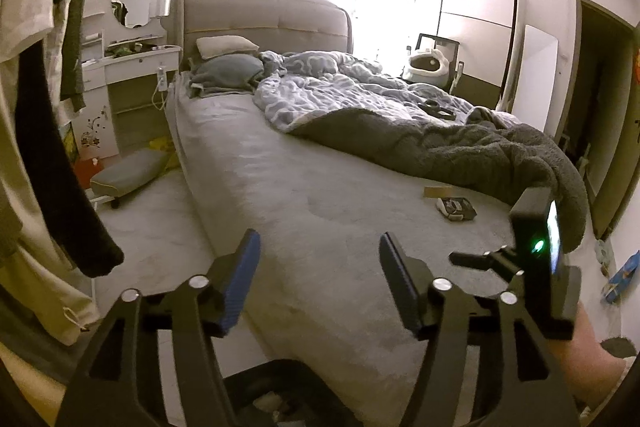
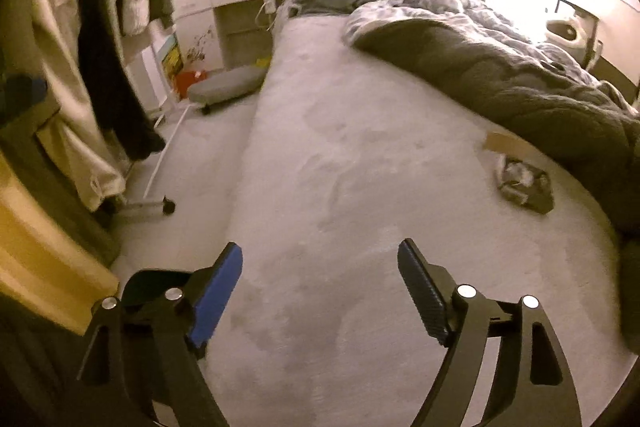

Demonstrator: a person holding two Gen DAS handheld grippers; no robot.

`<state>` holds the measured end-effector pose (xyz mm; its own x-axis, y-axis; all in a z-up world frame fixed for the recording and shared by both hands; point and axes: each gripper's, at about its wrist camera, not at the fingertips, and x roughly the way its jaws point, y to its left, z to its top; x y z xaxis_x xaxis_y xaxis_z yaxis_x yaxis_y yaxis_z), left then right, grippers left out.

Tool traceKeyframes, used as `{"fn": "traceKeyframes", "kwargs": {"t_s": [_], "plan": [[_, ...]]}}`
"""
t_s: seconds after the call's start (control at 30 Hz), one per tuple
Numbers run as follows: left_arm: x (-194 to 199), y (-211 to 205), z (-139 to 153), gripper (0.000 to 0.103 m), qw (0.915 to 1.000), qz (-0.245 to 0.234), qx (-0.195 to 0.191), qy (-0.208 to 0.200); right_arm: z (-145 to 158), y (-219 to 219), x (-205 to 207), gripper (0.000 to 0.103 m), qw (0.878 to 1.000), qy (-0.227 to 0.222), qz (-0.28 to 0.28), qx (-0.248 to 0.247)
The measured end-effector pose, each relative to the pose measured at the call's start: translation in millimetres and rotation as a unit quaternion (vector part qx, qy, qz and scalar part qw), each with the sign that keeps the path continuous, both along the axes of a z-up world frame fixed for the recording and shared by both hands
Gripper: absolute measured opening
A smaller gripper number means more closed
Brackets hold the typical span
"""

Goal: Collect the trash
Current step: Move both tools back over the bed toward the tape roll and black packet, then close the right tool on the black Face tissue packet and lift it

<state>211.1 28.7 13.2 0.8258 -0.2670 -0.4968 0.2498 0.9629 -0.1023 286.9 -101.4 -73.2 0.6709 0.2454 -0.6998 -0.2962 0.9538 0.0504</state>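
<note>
A crumpled dark wrapper (image 1: 456,207) lies on the grey bed sheet (image 1: 320,187) near the dark blanket's edge, with a flat brown cardboard piece (image 1: 437,191) just behind it. Both show in the right wrist view too, the wrapper (image 2: 524,183) and the cardboard (image 2: 505,143) at the right. My left gripper (image 1: 318,247) is open and empty, low over the bed's near corner. My right gripper (image 2: 320,259) is open and empty over the sheet, well short of the wrapper. A dark bin rim (image 1: 280,383) with scraps shows below the left gripper.
A rumpled blue and dark grey blanket (image 1: 420,131) covers the bed's right half. Hanging clothes (image 1: 48,107) crowd the left. A dresser with mirror (image 1: 136,59), a low grey stool (image 1: 128,171), a wardrobe (image 1: 472,23) and a doorway (image 1: 600,115) surround the bed.
</note>
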Motion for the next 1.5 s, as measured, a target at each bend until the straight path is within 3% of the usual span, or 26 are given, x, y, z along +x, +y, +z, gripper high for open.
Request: {"fn": "traceKeyframes", "kwargs": {"t_s": [0.4, 0.57, 0.67, 0.9, 1.13, 1.27, 1.5], "plan": [[44.5, -40.0, -16.9, 0.088, 0.9993, -0.032, 0.010, 0.015, 4.6, -56.7, 45.2, 0.098, 0.998, -0.007, -0.065, -0.004], [63.1, -47.4, -17.0, 0.093, 0.9989, -0.035, -0.007, 0.032, -3.5, -87.5, 65.3, 0.099, 0.995, 0.008, -0.100, -0.006], [71.2, -48.6, -13.3, 0.094, 0.9989, -0.034, -0.018, 0.028, -6.9, -102.6, 75.8, 0.099, 0.993, 0.015, -0.115, -0.003], [97.1, -63.2, -18.1, 0.095, 0.9987, -0.041, 0.000, 0.030, -12.5, -128.2, 99.0, 0.099, 0.991, 0.014, -0.134, -0.010], [134.8, -80.6, -37.8, 0.095, 0.9970, -0.053, -0.005, 0.055, -29.1, -138.6, 117.8, 0.099, 0.988, 0.038, -0.150, -0.007], [150.8, -95.6, -45.5, 0.095, 0.9959, -0.066, -0.006, 0.062, -37.3, -146.0, 124.3, 0.099, 0.984, 0.053, -0.167, 0.020], [167.7, -112.0, -59.8, 0.095, 0.9935, -0.082, -0.008, 0.077, -41.4, -151.5, 139.6, 0.099, 0.979, 0.052, -0.194, 0.028]]}}
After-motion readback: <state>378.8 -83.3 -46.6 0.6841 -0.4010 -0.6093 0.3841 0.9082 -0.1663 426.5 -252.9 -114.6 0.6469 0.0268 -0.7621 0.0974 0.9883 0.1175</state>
